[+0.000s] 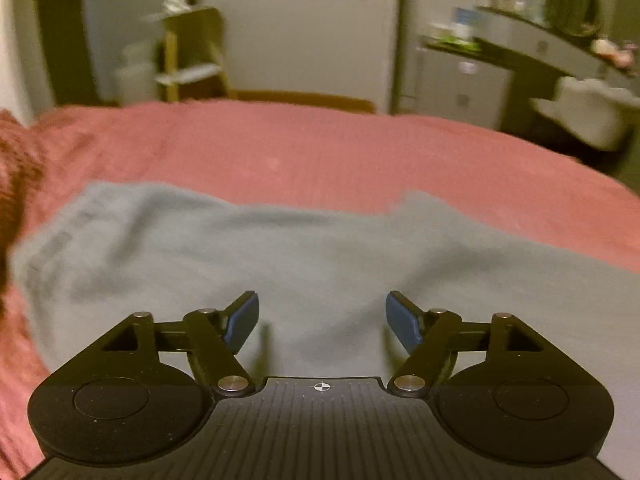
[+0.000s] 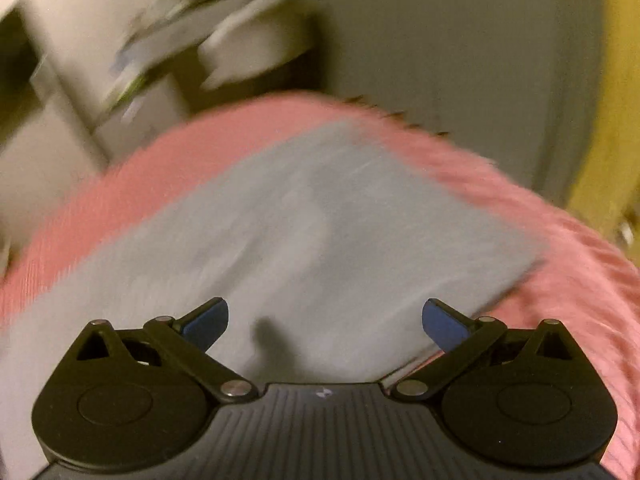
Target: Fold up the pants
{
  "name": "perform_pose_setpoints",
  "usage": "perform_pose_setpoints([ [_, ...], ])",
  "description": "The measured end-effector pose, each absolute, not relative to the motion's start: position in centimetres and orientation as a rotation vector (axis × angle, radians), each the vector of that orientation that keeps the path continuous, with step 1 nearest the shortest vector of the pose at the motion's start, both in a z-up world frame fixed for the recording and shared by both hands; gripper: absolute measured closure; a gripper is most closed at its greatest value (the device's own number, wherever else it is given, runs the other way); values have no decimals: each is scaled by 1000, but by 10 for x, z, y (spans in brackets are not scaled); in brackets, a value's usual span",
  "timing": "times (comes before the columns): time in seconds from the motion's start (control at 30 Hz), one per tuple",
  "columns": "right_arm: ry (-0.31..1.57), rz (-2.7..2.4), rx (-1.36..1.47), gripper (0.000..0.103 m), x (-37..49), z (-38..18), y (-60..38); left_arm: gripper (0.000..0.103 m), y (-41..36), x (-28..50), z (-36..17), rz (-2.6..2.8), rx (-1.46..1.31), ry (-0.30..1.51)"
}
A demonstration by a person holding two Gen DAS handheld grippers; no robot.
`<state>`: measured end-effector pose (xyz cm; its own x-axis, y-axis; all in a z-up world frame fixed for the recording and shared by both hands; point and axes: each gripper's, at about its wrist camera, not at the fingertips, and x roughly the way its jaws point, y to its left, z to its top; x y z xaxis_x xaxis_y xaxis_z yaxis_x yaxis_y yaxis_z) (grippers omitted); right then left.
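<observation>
Grey pants (image 1: 248, 256) lie spread across a pink bedspread (image 1: 320, 152), their far edge stepped near the middle. My left gripper (image 1: 322, 322) hovers over the near part of the cloth, its blue pads apart and nothing between them. In the right wrist view the same grey pants (image 2: 320, 216) stretch away toward the bed's far corner, blurred by motion. My right gripper (image 2: 325, 326) hangs above the cloth near its right edge, jaws wide, holding nothing. A small shadow falls on the fabric between its fingers.
A dark reddish fuzzy blanket (image 1: 16, 184) sits at the bed's left edge. Beyond the bed stand a small wooden shelf (image 1: 192, 52), a white door (image 1: 304, 36) and a cluttered desk (image 1: 532, 40) with a white chair (image 1: 588, 112). The pink bedspread (image 2: 580, 280) drops off at right.
</observation>
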<state>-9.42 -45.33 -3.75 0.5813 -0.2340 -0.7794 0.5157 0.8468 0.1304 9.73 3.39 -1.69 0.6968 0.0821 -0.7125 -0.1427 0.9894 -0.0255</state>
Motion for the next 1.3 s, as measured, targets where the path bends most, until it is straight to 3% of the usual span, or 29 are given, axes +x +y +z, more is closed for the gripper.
perform_pose_setpoints([
  [0.23,871,-777,233,2,-105,-41,-483,27,-4,74,-33,55,6,859],
  [0.4,781,-739,557,13,-147,-29,-523,25,-8,77,-50,85,13,918],
  [0.5,748,-687,747,33,-168,-34,-543,23,-12,77,-53,101,17,916],
  [0.57,751,-692,790,54,-167,-39,-547,21,-13,76,-53,107,29,913],
  [0.7,744,-686,835,66,-177,-35,-549,18,-10,77,-54,111,12,922],
  [0.77,728,-681,823,81,-183,-25,-547,18,-10,78,-55,116,10,927],
  [0.93,734,-610,800,90,-159,-36,-555,16,-11,80,-56,120,13,932],
  [1.13,735,-612,867,86,-148,-50,-561,12,-9,81,-58,126,5,940],
  [1.23,749,-656,814,99,-140,-48,-555,10,-8,84,-59,131,-4,950],
  [1.3,736,-674,708,100,-135,-36,-540,10,-7,84,-59,130,-14,954],
])
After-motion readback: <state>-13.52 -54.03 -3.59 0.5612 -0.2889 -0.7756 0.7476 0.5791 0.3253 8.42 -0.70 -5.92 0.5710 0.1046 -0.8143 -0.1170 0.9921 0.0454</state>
